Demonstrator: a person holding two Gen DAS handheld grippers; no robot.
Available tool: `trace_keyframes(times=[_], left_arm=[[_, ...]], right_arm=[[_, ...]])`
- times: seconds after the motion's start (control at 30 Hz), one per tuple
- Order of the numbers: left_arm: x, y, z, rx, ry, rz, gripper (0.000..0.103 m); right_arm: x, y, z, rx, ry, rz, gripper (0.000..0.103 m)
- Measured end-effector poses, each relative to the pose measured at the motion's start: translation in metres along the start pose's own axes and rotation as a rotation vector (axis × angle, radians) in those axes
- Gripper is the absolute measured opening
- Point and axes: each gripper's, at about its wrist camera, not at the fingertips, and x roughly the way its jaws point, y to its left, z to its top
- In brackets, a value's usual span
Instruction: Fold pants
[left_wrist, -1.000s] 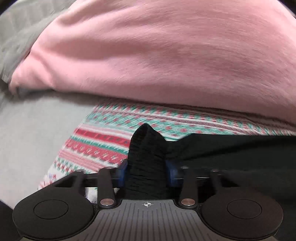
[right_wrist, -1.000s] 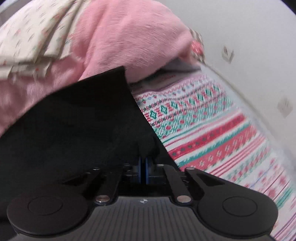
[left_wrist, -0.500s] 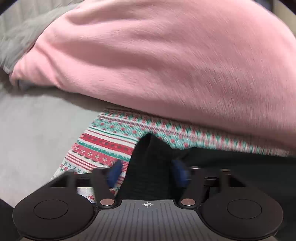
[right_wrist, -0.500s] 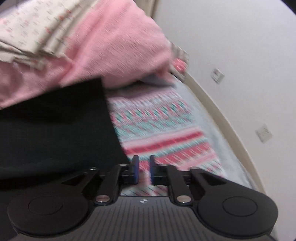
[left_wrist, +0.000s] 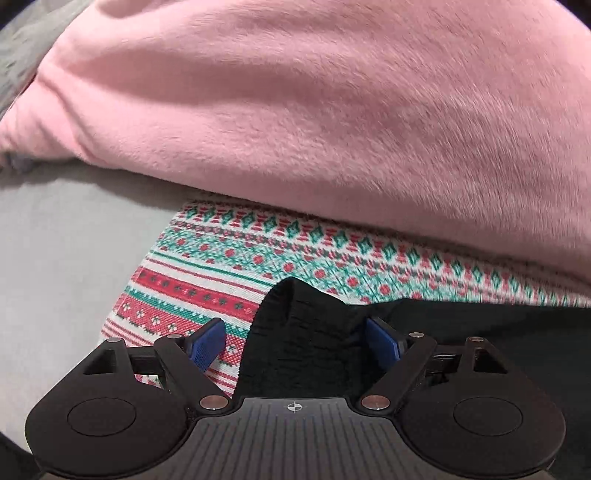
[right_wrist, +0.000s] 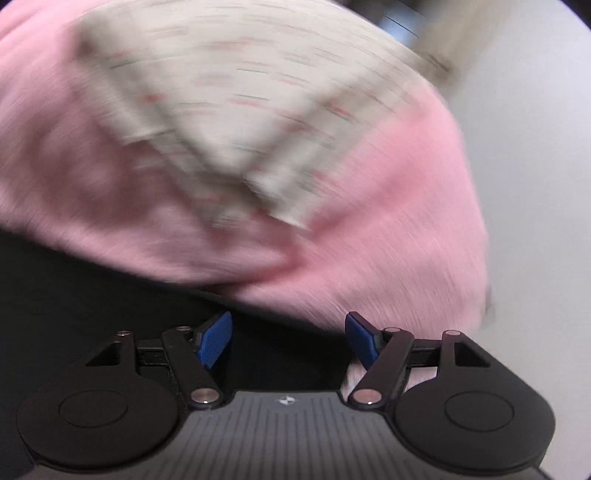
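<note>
Left hand-held gripper (left_wrist: 295, 345), formerly clamped on black pants (left_wrist: 306, 343), now spread.

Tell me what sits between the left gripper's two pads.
In the left wrist view, a bunched fold of the black pants stands between the open left gripper's pads, lying on the patterned cloth.

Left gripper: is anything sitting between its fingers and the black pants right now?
Nothing visible does. The left gripper is open with a raised fold of the black pants directly between its fingers. The pink blanket lies farther ahead, beyond the patterned cloth.
</note>
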Motion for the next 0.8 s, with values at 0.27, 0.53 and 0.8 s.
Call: trace_keyframes(times=[0.27,0.53,0.8], left_arm=[[-0.007,-0.025,0.001,0.108,-0.022,-0.006,0.03],[-0.021,-0.031,0.006,0.174,-0.028,0.0,0.015],[-0.046,-0.022,0.002,0.155,-0.101,-0.011,0.014]], right_arm=[[0.005,0.032,0.016,-0.301,0.054,0.102,0.046],[0.023,0.075,0.048,-0.445,0.14,0.242,0.0],[0.001,0.079,0.044,-0.425,0.084,0.206,0.0]])
